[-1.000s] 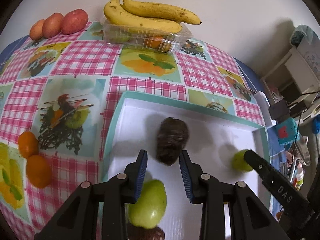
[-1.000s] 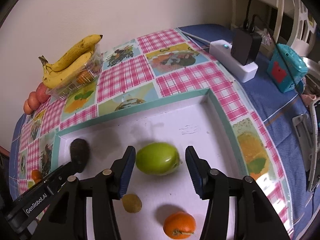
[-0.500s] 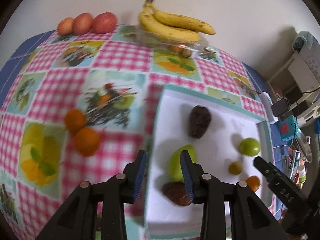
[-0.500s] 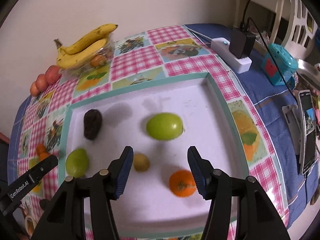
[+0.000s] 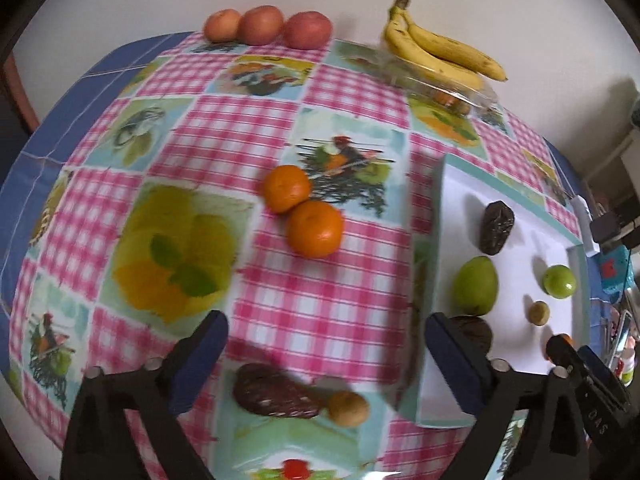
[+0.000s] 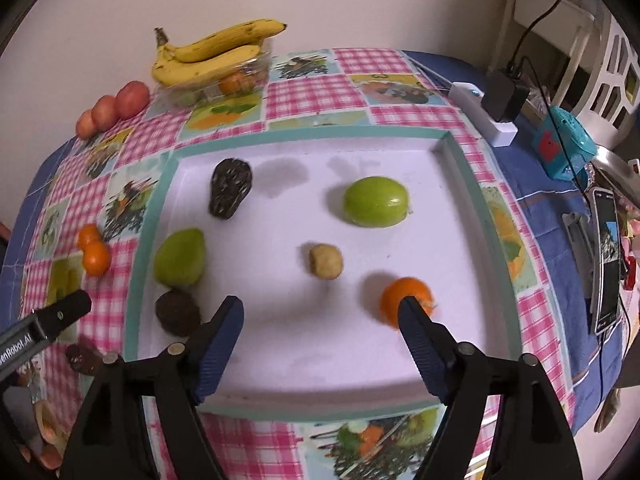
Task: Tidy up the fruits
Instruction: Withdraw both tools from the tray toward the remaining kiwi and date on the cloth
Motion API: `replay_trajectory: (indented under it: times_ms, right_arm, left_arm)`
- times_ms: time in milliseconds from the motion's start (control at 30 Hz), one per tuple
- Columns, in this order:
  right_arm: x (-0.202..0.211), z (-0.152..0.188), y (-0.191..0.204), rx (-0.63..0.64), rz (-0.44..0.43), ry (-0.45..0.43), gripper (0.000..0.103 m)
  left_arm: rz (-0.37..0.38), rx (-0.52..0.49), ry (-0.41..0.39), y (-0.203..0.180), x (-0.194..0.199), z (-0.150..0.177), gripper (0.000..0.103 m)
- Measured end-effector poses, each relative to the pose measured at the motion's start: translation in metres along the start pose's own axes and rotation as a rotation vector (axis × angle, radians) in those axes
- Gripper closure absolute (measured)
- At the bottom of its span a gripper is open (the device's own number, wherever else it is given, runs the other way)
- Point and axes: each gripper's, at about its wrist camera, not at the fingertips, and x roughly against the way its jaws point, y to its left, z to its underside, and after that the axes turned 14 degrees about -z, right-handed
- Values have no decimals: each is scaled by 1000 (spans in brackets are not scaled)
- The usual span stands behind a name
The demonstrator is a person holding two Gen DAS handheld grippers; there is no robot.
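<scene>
My left gripper [image 5: 326, 322] hangs open and empty over the checked tablecloth, left of the white tray [image 5: 440, 216]. Just below it lie a dark wrinkled fruit [image 5: 276, 394] and a small tan fruit [image 5: 348, 408]. Two oranges [image 5: 304, 208] touch each other farther ahead. My right gripper [image 6: 320, 306] is open and empty over the tray's near half [image 6: 304, 136]. In the tray lie a green apple [image 6: 376, 201], a small tan fruit [image 6: 326, 261], an orange [image 6: 390, 300] partly behind my right finger, a dark avocado [image 6: 231, 194], a green pear [image 6: 181, 257] and a dark round fruit [image 6: 178, 313].
Bananas [image 6: 212, 52] rest on a clear plastic box [image 6: 224, 80] by the wall, with three reddish fruits [image 6: 116, 108] to their left. A power strip [image 6: 484, 112], a teal box [image 6: 562, 148] and a phone [image 6: 608, 272] lie right of the tray.
My left gripper swung left off the tray to above the tablecloth and opened much wider. My right gripper drew back from the green apple and opened a little more.
</scene>
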Motion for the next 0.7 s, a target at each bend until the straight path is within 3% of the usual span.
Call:
replay_trajectory:
  times_ms: [633, 700]
  right_arm:
    - [1, 39, 41, 50, -45, 17, 22]
    - [0, 41, 43, 50, -50, 20, 13]
  left_arm:
    - [-61, 54, -12, 53, 9, 20, 0]
    - [-63, 63, -13, 60, 8, 20, 0]
